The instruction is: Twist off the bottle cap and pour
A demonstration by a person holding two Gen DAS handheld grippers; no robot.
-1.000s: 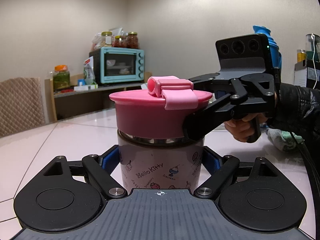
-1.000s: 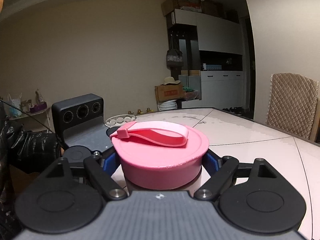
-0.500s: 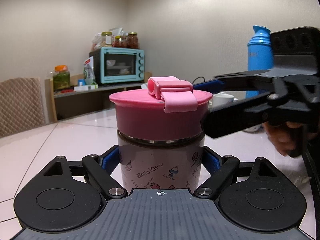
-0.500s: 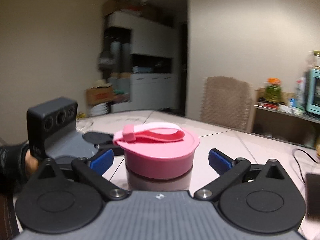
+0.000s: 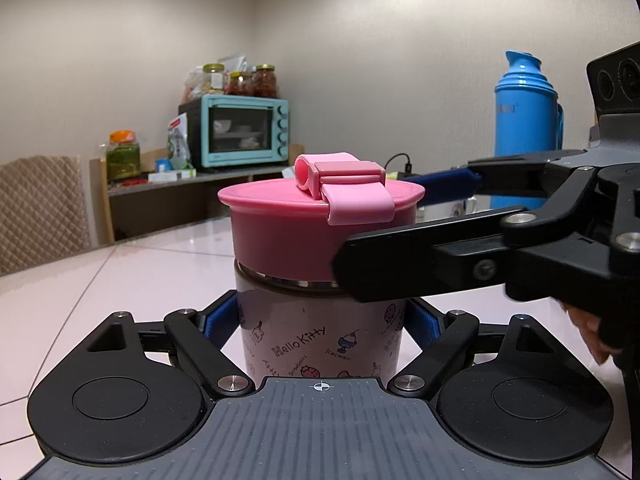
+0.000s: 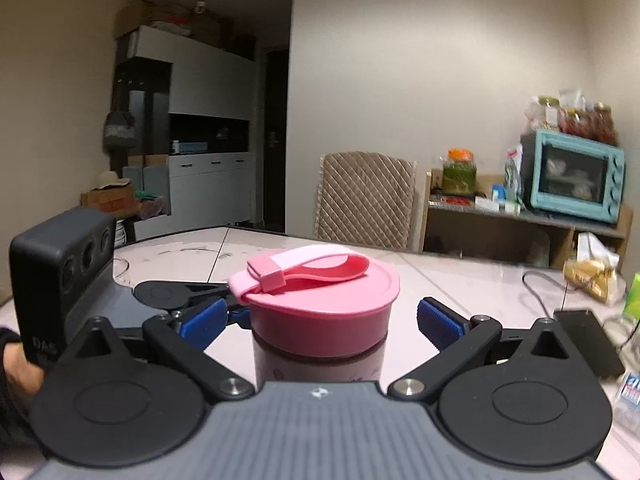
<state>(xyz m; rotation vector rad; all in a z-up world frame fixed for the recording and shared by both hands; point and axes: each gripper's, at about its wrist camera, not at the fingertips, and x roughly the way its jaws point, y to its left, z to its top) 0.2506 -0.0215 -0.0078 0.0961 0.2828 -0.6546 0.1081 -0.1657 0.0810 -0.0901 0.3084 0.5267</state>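
The bottle [image 5: 320,332] stands upright on the worktop [image 5: 120,280], pink cap [image 5: 304,228] topmost. Left gripper [image 5: 320,320] fingers clamp its body; right gripper [image 6: 324,320] fingers stand wide apart, flanking the cap untouched.

cap [image 5: 304,224]: smooth pink plastic | bottle [image 5: 320,340]: glossy, printed | table [image 5: 120,272]: glossy tile | pads [image 6: 440,322]: ribbed blue rubber | chair [image 6: 366,200]: quilted cloth
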